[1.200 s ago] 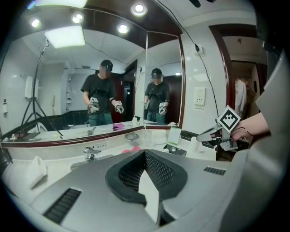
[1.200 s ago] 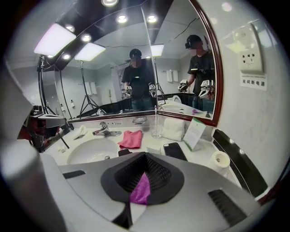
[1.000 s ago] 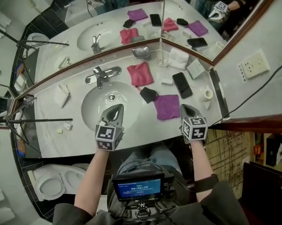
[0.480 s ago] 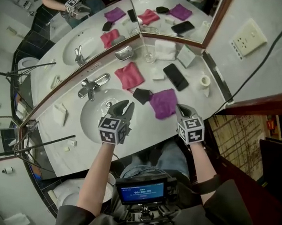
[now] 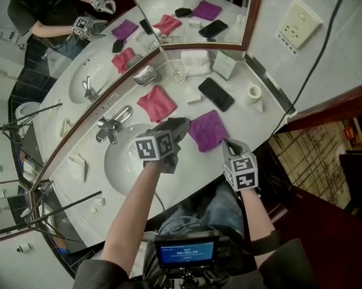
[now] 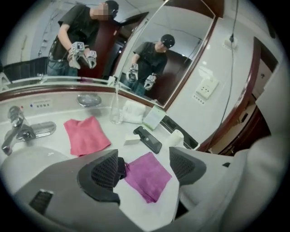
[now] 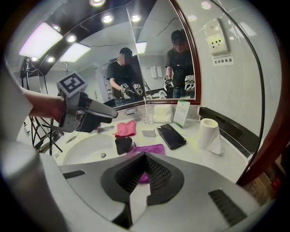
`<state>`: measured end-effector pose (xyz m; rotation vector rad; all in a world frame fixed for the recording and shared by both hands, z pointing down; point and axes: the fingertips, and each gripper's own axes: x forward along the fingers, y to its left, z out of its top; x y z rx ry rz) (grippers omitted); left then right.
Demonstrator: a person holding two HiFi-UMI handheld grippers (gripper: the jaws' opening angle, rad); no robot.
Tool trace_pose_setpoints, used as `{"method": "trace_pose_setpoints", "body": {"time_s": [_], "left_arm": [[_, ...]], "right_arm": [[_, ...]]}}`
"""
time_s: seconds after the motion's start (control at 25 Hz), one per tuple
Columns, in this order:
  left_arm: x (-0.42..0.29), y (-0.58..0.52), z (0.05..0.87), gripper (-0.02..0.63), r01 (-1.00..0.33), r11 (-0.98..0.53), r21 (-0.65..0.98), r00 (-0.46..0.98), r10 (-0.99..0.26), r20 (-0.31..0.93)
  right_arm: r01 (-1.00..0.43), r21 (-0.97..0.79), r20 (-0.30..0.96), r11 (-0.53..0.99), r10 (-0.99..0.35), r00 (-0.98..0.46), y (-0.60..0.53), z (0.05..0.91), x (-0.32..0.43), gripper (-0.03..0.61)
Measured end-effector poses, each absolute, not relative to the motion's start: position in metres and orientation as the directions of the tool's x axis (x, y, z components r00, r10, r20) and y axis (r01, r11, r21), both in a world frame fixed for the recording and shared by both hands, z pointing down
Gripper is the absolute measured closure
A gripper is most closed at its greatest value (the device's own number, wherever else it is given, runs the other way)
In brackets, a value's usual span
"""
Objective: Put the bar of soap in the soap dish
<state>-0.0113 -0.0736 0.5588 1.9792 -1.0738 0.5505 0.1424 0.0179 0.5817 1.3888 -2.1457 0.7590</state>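
Bathroom counter holds the soap bar (image 5: pixel 193 99) past the purple cloth (image 5: pixel 208 129), nearer the left gripper (image 5: pixel 177 128), whose jaws have just been opening wide on nothing, than the right gripper (image 5: pixel 228 144), jaws pressed together; soap dish (image 5: pixel 145 75) sits by the mirror.

Definitely was a bathroom: white sink basin (image 5: pixel 124 162), chrome faucet (image 5: pixel 110 125), big wall mirror (image 5: pixel 191 17), toilet paper roll (image 7: pixel 209 131) on the tabletop (image 5: pixel 241 116).

The bar of soap (image 5: pixel 193 99) before me is a small pale block lying flat on the counter (image 5: pixel 238 122), just beside the black phone (image 5: pixel 215 93). The soap dish (image 5: pixel 145 75), shiny metal, sits against the mirror (image 5: pixel 191 20), apart from the soap.
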Motion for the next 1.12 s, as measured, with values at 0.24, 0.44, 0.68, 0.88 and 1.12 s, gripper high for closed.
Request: {"method": "trace_pose_setpoints", "body": {"time_s": [0.24, 0.44, 0.68, 0.88, 1.12], "left_arm": [[0.017, -0.126, 0.590, 0.178, -0.883, -0.256, 0.394, 0.470, -0.482, 0.739], [0.040, -0.154, 0.635, 0.178, -0.911, -0.200, 0.362, 0.413, -0.429, 0.803], [0.048, -0.177, 0.670, 0.179, -0.945, -0.177, 0.277, 0.326, -0.411, 0.851], [0.054, -0.188, 0.685, 0.179, -0.954, -0.182, 0.239, 0.295, -0.415, 0.861], [0.053, -0.191, 0.703, 0.190, -0.965, -0.155, 0.211, 0.256, -0.397, 0.881]], "right_arm": [[-0.926, -0.220, 0.648, 0.305, -0.664, -0.373, 0.014, 0.593, 0.151, 0.563], [-0.926, -0.239, 0.643, 0.292, -0.667, -0.376, 0.007, 0.599, 0.160, 0.563], [-0.923, -0.263, 0.639, 0.279, -0.667, -0.384, 0.004, 0.610, 0.172, 0.563], [-0.923, -0.272, 0.645, 0.273, -0.660, -0.386, 0.009, 0.621, 0.181, 0.563], [-0.923, -0.275, 0.657, 0.270, -0.648, -0.386, 0.017, 0.631, 0.188, 0.563]]}}
